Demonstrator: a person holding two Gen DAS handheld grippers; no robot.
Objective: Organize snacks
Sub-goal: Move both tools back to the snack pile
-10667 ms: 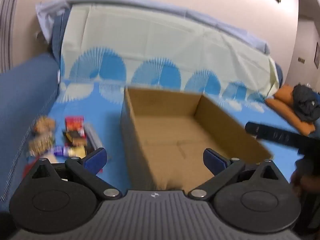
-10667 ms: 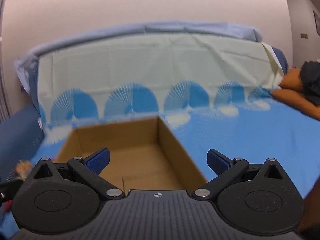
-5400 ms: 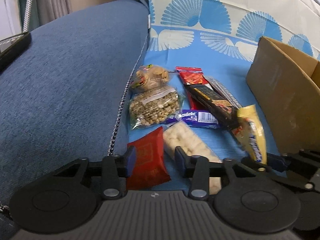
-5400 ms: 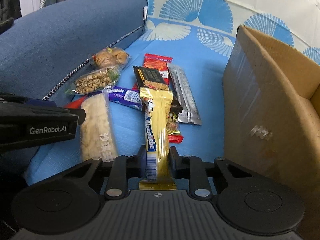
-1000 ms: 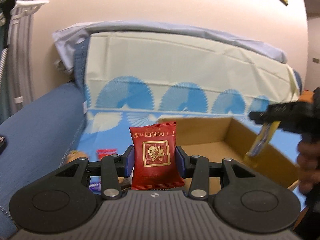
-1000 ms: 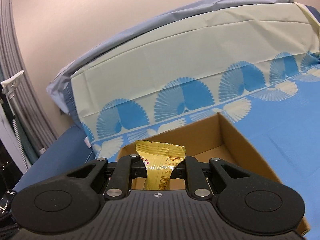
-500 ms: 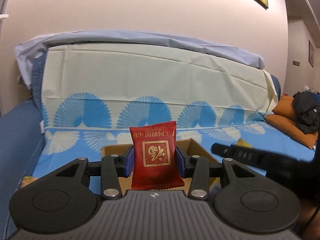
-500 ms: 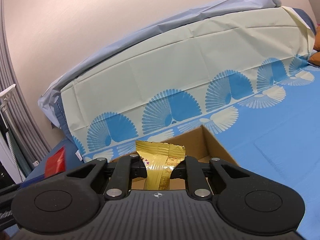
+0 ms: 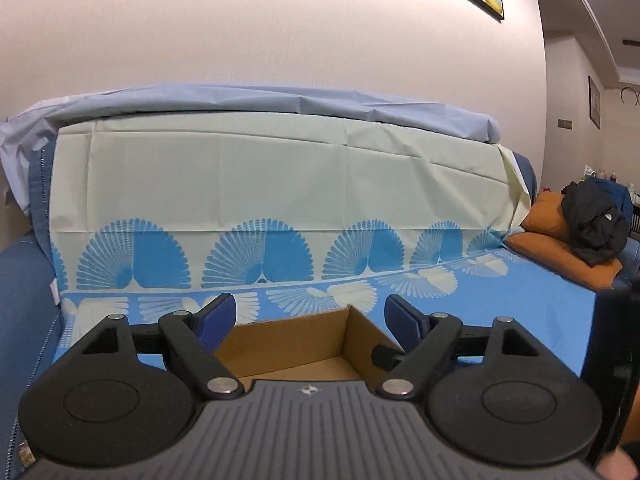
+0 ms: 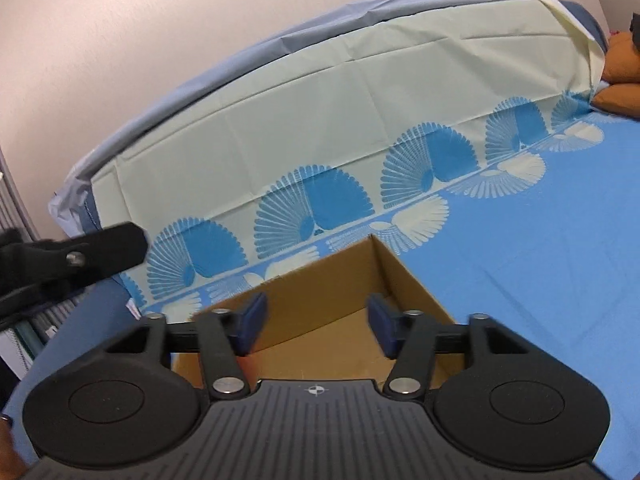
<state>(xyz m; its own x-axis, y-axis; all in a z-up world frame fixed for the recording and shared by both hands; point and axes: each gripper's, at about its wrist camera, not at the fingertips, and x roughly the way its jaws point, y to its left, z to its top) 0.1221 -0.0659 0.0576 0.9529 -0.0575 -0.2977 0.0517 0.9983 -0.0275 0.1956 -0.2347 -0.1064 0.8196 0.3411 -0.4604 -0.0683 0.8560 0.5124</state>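
Note:
An open cardboard box sits on the blue fan-patterned sofa cover, just below and ahead of both grippers. My left gripper hangs over the box with its jaws opening, and nothing shows between the blue pads. My right gripper is above the same box, its jaws also opening with nothing between them. No snack is visible in either view; the box floor is mostly hidden behind the gripper bodies. A black finger of the left gripper reaches in at the left of the right wrist view.
The sofa backrest under a pale sheet rises behind the box. An orange cushion with a black garment lies at the far right. A blue armrest borders the left. Blue seat cover stretches right of the box.
The red packet has left the left jaws and the yellow bar has left the right jaws; both pairs of jaws have spread. The left gripper moved further over the box.

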